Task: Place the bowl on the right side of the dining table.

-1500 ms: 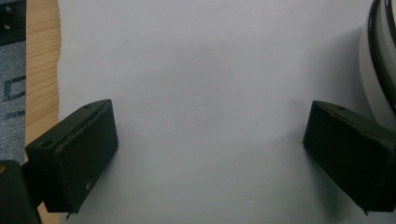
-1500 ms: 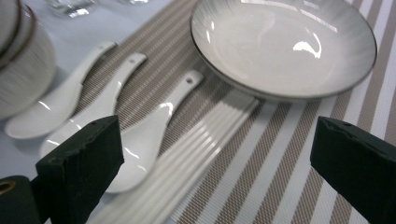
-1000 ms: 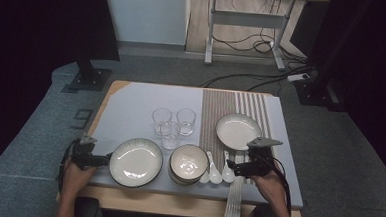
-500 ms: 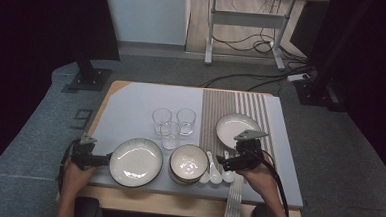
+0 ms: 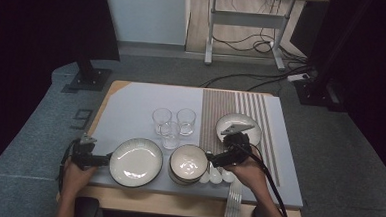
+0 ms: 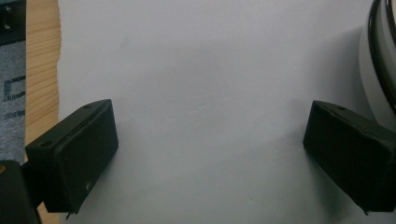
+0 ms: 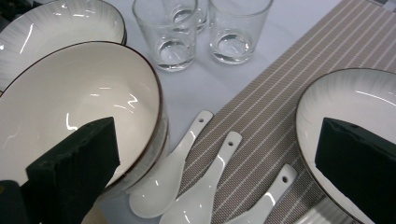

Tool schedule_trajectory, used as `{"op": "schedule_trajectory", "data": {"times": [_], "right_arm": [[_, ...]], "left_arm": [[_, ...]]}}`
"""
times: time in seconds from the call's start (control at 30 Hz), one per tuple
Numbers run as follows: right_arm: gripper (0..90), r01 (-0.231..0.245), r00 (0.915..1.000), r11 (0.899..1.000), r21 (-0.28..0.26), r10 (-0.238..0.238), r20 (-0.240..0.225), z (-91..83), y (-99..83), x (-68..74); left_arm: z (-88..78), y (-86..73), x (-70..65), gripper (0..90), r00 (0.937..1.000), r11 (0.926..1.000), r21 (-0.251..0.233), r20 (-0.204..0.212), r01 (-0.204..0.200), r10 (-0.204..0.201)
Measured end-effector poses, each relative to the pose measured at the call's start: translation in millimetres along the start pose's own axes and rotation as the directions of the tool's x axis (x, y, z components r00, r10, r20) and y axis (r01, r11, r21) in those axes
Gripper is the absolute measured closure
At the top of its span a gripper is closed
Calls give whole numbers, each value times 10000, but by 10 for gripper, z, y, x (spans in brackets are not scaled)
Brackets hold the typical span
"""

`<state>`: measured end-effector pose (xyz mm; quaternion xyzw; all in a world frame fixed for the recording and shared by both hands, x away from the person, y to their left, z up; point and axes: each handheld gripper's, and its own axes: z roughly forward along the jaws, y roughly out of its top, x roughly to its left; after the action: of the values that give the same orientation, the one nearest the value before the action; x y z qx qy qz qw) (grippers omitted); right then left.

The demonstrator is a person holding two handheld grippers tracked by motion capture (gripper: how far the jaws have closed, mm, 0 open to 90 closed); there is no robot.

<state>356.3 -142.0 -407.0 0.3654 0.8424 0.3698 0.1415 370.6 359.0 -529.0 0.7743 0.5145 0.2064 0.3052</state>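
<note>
My right gripper (image 5: 212,159) hovers open over three white ceramic spoons (image 7: 180,170) that lie side by side on the edge of the striped placemat (image 7: 280,88). In the right gripper view its jaws (image 7: 215,156) stand wide apart, one over the stacked white bowls (image 7: 79,102), the other over a small white plate (image 7: 359,102). My left gripper (image 5: 103,159) rests at the table's front left, open, with nothing but grey mat between its jaws (image 6: 210,158). The rim of the large dark-rimmed plate (image 6: 380,56) is just beside one jaw.
Three empty glasses (image 5: 172,125) stand in a cluster behind the bowls (image 5: 188,163) and the large plate (image 5: 136,161). A pale ribbed strip (image 5: 234,198) lies at the front edge by the spoons. The wooden table edge (image 6: 42,70) is close to the left gripper.
The right gripper has moved left and slightly away from the person, from the placemat's right side to above the spoons by the bowls. The left gripper has stayed put.
</note>
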Motion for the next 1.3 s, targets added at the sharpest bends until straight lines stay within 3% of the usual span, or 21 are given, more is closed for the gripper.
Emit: {"op": "schedule_trajectory", "data": {"times": [0.17, 0.43, 0.73, 1.0, 1.2, 1.3], "right_arm": [[6, 33, 10000, 9996, 283, -31, -79, 100, 54, 65], [152, 443, 9990, 9966, 688, -436, -118, 249, 132, 175], [457, 696, 9973, 9893, 1285, -659, -327, 419, 148, 244], [665, 818, 9960, 9821, 1698, -743, -503, 505, 163, 231], [809, 785, 9944, 9793, 1867, -636, -844, 532, 179, 244], [816, 784, 9945, 9774, 1961, -630, -836, 543, 186, 253]], "left_arm": [[0, 0, 0, 30, 10000, 10000, 0, 2, -2, 2], [-1, 0, 1, 30, 10000, 10000, 12, 6, -14, 14], [1, 1, 1, 30, 10000, 10000, 6, 3, 0, 0], [1, 1, 1, 30, 10000, 10000, 8, 5, 1, -1], [1, 1, 1, 30, 10000, 10000, 9, 5, 5, -5], [1, 1, 1, 30, 10000, 10000, 8, 5, 1, -1]]}}
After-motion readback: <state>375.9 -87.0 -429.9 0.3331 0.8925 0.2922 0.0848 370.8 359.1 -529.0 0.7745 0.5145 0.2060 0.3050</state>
